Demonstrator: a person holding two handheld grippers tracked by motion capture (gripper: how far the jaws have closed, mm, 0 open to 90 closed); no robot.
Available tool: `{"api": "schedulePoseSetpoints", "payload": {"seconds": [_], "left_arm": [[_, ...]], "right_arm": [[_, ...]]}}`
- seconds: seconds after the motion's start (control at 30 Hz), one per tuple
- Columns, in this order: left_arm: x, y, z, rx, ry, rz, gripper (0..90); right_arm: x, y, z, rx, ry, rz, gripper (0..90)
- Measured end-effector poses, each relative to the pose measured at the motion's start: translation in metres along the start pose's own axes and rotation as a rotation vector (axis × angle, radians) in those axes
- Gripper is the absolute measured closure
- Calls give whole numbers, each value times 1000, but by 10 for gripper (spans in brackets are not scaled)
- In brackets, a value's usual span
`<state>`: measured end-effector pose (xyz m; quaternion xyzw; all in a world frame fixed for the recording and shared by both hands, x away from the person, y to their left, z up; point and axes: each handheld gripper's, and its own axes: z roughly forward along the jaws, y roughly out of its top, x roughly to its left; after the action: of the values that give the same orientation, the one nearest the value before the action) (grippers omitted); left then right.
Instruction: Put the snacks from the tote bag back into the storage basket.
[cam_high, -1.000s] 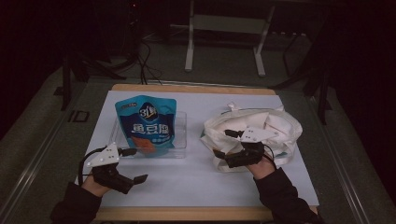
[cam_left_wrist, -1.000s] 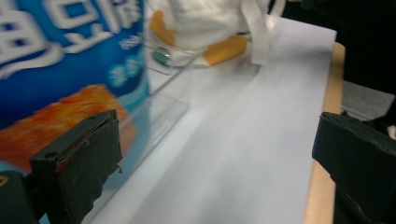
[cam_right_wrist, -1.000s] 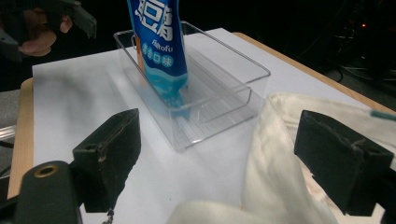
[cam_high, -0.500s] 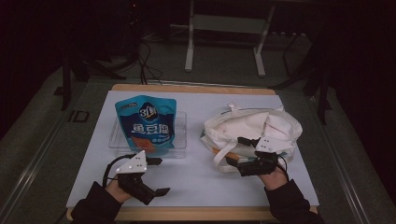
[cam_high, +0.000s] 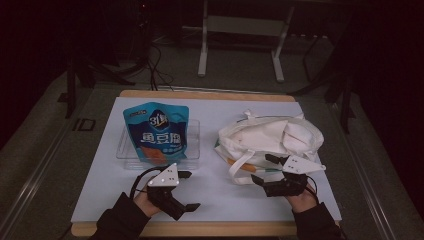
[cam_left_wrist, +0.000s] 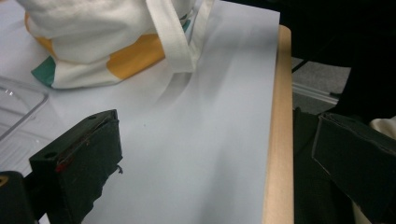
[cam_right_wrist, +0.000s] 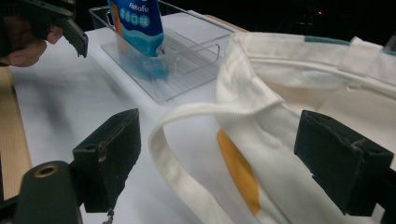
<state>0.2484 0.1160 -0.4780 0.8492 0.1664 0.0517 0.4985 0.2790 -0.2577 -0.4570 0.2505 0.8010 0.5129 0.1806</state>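
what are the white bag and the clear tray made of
The white tote bag with orange and green patches looks like matte woven cotton canvas: soft folds, stitched webbing strap. The clear rectangular tray holding the blue pouch seems rigid glossy plastic: see-through, ribbed floor, moulded handle slot.

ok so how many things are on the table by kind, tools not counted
snack pouch, blue: 1
clear plastic tray: 1
white cloth bag: 1
total: 3
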Motion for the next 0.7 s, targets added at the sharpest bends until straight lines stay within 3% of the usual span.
{"api": "schedulePoseSetpoints", "payload": {"seconds": [0.1, 0.33, 0.57, 0.7], "left_arm": [[0, 1, 5, 0, 21, 0, 16], [1, -3, 6, -15, 119, -30, 16], [0, -10, 6, -23, 117, -21, 16], [0, -11, 4, -33, 140, -19, 16]], "right_arm": [[0, -5, -6, -4, -19, 4, 145], [-2, -11, -18, -18, -71, 19, 145], [-5, -13, -22, -37, -93, 26, 145], [-6, -14, -19, -24, -88, 22, 145]]}}
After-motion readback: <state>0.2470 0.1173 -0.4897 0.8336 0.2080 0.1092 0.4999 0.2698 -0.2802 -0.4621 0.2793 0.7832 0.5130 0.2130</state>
